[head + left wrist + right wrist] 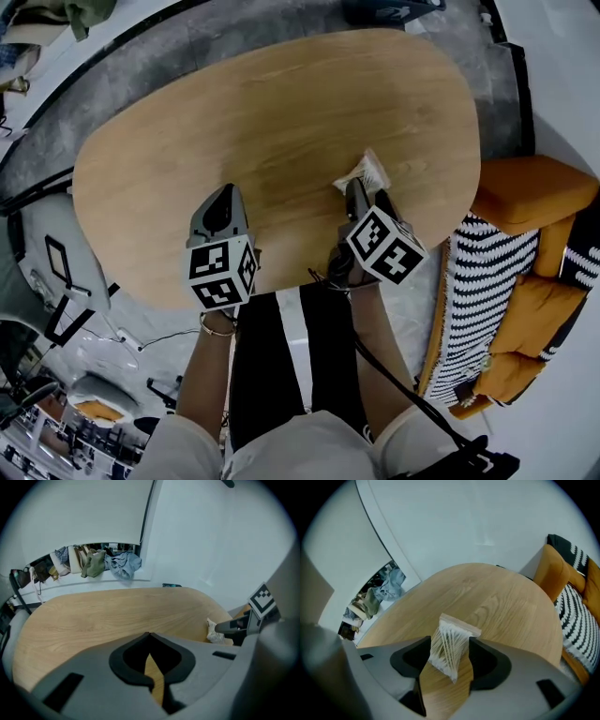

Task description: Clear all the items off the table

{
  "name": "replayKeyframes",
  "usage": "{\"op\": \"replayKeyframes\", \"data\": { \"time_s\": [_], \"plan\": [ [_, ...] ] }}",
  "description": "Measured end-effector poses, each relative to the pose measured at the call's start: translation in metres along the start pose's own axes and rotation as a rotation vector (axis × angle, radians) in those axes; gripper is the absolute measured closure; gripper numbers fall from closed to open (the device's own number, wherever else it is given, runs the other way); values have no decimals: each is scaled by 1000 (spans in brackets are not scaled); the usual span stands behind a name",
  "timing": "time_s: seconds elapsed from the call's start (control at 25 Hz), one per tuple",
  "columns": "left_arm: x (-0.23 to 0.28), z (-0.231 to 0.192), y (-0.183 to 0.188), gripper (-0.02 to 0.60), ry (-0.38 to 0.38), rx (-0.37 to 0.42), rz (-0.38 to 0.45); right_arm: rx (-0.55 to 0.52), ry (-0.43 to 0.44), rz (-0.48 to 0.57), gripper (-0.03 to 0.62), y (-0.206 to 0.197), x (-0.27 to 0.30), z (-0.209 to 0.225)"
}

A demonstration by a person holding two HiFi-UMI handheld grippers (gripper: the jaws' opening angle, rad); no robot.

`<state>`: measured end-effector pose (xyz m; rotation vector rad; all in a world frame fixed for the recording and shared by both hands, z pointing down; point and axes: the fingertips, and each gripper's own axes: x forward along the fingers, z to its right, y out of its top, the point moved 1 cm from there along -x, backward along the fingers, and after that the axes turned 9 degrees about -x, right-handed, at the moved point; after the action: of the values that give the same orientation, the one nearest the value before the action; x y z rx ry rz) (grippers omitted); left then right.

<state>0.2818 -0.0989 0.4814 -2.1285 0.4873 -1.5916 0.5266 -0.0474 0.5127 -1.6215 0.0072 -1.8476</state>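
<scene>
1. The table point(281, 103): bare wood stretches ahead of both sets of fingers, and nothing on it blocks a reach.
2. The sofa point(530, 192): off the table edge, right of the right fingers, clear of the work.
3. The left gripper point(149, 634): fingers together and empty, held low over the near edge, probably just waiting.
4. The right gripper point(357, 190): fingers wide apart, tilted down to straddle the bag point(449, 651).
5. The bag, full of swabs: between the right fingers, not clamped, and seemingly the last item to clear.

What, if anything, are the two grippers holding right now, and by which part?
Nothing is held. The left gripper is shut and empty; the bag of cotton swabs sits between the right gripper's open jaws, ungripped.
</scene>
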Motion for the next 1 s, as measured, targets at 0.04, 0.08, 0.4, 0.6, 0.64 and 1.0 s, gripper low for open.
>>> {"op": "replayKeyframes", "data": {
  "time_s": [0.04,0.08,0.4,0.6,0.64,1.0],
  "plan": [
    [0,-1,-2,574,0,5,-4,27,-2,5,326,0,2,-1],
    [0,-2,-3,574,0,8,-8,50,-8,5,322,0,4,-1],
    [3,0,-8,574,-12,-8,-16,105,-82,-28,312,-2,19,-3],
    [2,-4,-14,574,-18,-15,-24,21,-72,-42,353,1,23,-10],
    [1,-6,-15,574,-17,-19,-23,-6,-59,-46,373,3,24,-13],
    [-7,-44,-12,574,27,-93,10,-215,-33,-45,416,8,18,-35]
  ]
}}
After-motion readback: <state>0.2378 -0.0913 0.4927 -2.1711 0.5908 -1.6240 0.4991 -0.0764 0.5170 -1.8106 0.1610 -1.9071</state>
